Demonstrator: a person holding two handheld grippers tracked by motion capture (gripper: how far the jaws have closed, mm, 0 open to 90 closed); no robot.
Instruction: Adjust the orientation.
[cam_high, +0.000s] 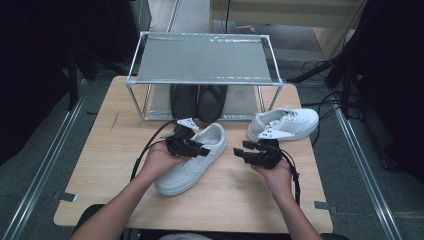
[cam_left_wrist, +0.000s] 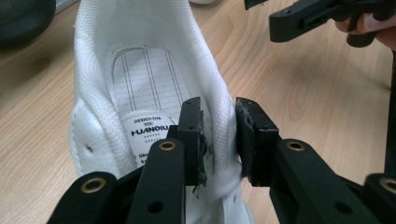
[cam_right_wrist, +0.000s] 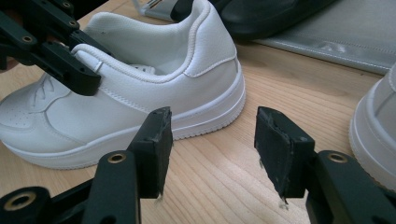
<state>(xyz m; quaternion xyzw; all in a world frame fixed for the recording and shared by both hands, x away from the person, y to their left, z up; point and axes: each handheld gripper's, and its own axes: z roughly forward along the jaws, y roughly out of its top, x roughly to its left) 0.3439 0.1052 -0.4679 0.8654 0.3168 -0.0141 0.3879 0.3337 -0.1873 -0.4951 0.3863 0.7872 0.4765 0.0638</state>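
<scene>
A white sneaker (cam_high: 192, 167) lies in the middle of the wooden table (cam_high: 235, 200), heel toward the rack. My left gripper (cam_high: 200, 149) is shut on the side of its padded collar; in the left gripper view the jaws pinch that collar wall (cam_left_wrist: 218, 116), with the printed insole (cam_left_wrist: 140, 79) beside them. My right gripper (cam_high: 241, 150) hovers just right of the sneaker, open with nothing between its fingers. In the right gripper view its jaws (cam_right_wrist: 212, 126) point at the sneaker's heel side (cam_right_wrist: 205, 79). A second white sneaker (cam_high: 285, 122) rests farther right.
A metal-framed rack (cam_high: 202, 57) stands at the back of the table, with a pair of black shoes (cam_high: 197, 102) on its lower level. The second sneaker's edge (cam_right_wrist: 378, 135) lies close to my right jaw. The table's front edge runs near the person's forearms.
</scene>
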